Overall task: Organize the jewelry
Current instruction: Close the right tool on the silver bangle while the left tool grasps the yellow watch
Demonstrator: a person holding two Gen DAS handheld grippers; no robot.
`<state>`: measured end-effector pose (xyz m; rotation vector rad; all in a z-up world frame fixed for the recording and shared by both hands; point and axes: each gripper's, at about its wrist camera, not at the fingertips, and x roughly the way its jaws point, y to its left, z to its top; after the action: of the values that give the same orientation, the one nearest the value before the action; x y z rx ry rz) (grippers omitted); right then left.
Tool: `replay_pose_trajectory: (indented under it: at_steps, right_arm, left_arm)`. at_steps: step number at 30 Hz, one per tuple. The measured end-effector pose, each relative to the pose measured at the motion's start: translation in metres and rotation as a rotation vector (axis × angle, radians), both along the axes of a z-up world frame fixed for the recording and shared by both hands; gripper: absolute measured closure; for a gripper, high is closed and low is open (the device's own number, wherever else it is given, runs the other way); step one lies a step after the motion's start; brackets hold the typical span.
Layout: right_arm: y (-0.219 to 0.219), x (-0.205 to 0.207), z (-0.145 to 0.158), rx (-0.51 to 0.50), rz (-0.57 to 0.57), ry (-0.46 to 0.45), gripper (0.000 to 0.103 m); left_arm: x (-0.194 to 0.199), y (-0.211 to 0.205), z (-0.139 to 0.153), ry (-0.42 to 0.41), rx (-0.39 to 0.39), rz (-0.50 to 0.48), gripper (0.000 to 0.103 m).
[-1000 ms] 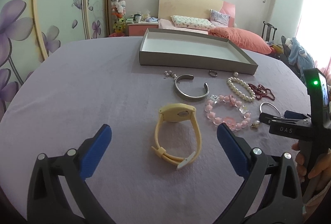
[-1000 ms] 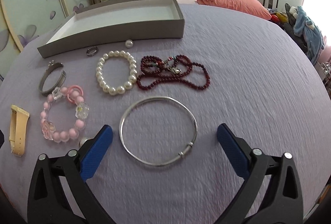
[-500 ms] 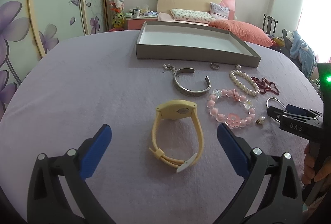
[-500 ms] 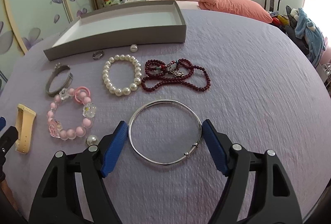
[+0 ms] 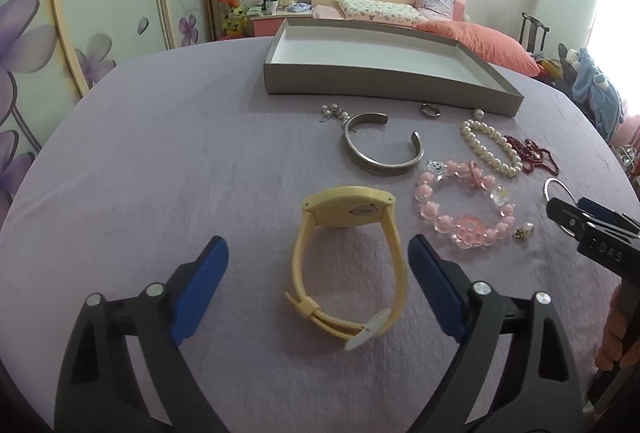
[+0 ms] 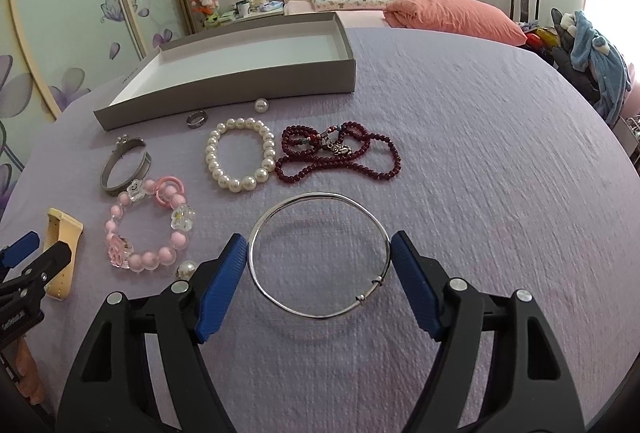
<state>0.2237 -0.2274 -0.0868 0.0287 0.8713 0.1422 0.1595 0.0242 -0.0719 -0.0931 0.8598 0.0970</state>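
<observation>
My left gripper (image 5: 318, 283) is open, with a yellow watch (image 5: 350, 261) lying between its blue pads. My right gripper (image 6: 318, 285) has its pads pressed on both sides of a thin silver bangle (image 6: 319, 253) on the purple cloth. A grey tray (image 5: 384, 73) stands empty at the back. In front of it lie a silver cuff (image 5: 382, 149), a pink bead bracelet (image 5: 466, 209), a pearl bracelet (image 6: 240, 159), a dark red bead necklace (image 6: 338, 157), a ring (image 6: 197, 119) and a loose pearl (image 6: 261, 106).
A small pearl earring (image 6: 186, 269) lies by the right gripper's left pad. Another earring (image 5: 332, 111) lies near the cuff. The round table (image 6: 500, 153) has bare cloth on its right side. A bed and wardrobe stand behind.
My right gripper has narrowed from wide open until its pads meet the silver bangle. My left gripper has moved forward over the yellow watch and stays open.
</observation>
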Motion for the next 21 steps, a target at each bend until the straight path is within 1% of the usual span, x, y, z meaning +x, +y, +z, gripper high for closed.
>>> replay_pose_trajectory:
  at_steps: [2, 5, 7, 9, 13, 21]
  right_arm:
    - [-0.0005, 0.0004, 0.0003, 0.003, 0.001, -0.001, 0.029]
    - [0.0005, -0.0001, 0.0005, 0.003, 0.003, -0.003, 0.029]
    - [0.0009, -0.0009, 0.0001, 0.004, 0.004, -0.003, 0.029]
    - [0.0012, -0.0018, 0.0002, 0.004, 0.006, -0.004, 0.029]
    - [0.0014, -0.003, 0.0013, 0.003, 0.008, -0.009, 0.029]
    - [0.0038, -0.0067, 0.0056, 0.006, 0.016, -0.023, 0.029]
  left_arm:
    - [0.0021, 0.0018, -0.0014, 0.01, -0.017, -0.001, 0.021]
    - [0.0044, 0.0014, -0.0028, 0.021, -0.026, -0.011, 0.03]
    - [0.0051, 0.0, -0.0037, 0.027, -0.031, -0.02, 0.041]
    - [0.0053, -0.0006, -0.0045, 0.031, -0.04, -0.03, 0.049]
    - [0.0042, 0.0014, -0.0027, 0.021, -0.056, -0.028, 0.061]
    - [-0.0002, 0.0027, 0.0051, -0.005, -0.061, -0.032, 0.063]
